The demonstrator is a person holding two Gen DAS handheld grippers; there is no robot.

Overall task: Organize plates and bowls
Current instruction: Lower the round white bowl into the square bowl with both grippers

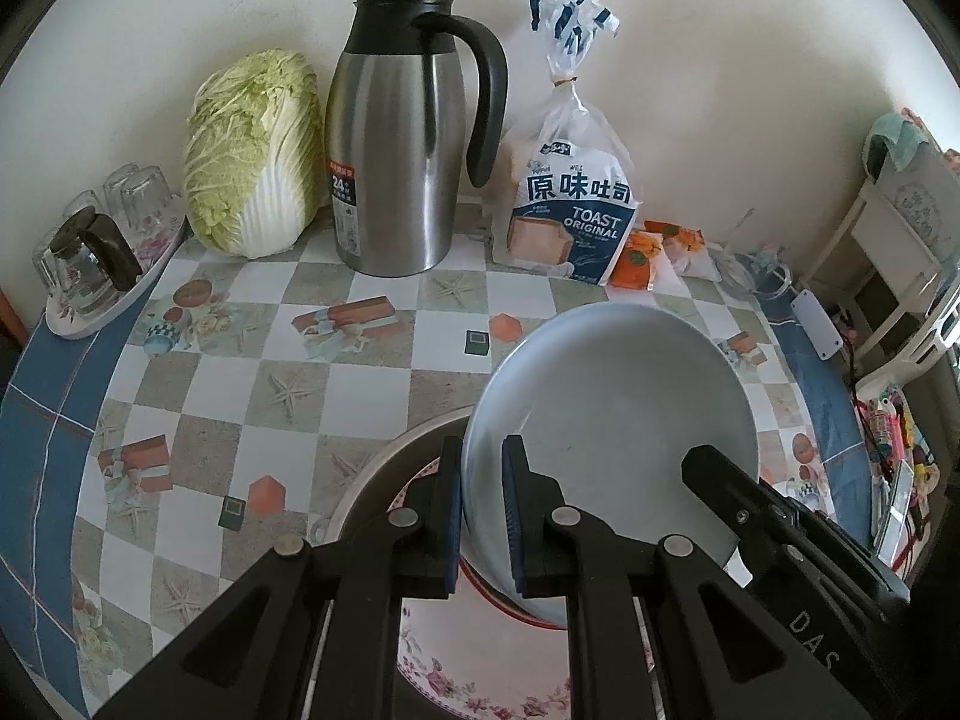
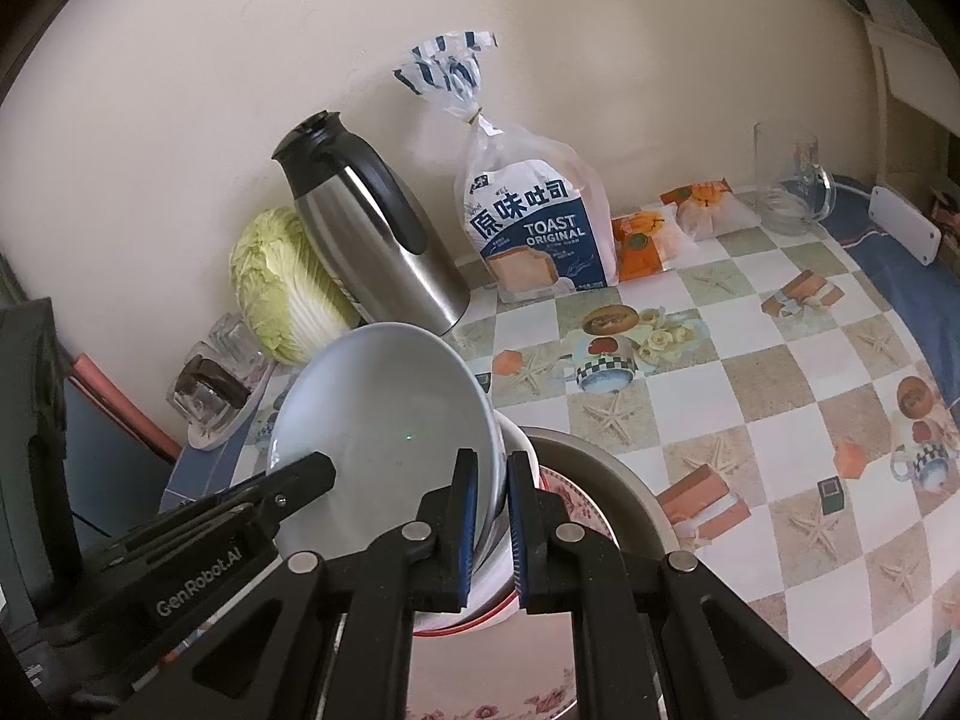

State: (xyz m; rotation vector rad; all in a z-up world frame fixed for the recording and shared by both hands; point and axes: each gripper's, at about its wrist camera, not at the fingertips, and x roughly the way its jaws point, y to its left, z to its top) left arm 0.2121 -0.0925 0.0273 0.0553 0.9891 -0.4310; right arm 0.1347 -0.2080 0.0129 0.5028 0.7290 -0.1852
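A plain white bowl is held tilted between both grippers, above a floral plate that lies in a wide grey dish. My left gripper is shut on the bowl's left rim. My right gripper is shut on its opposite rim; the bowl fills the left of the right wrist view, with a red-rimmed white bowl just beneath it. The right gripper's finger shows in the left wrist view.
At the back wall stand a steel thermos jug, a napa cabbage, a toast bag and orange snack packets. A tray of glasses sits far left. A glass mug stands far right.
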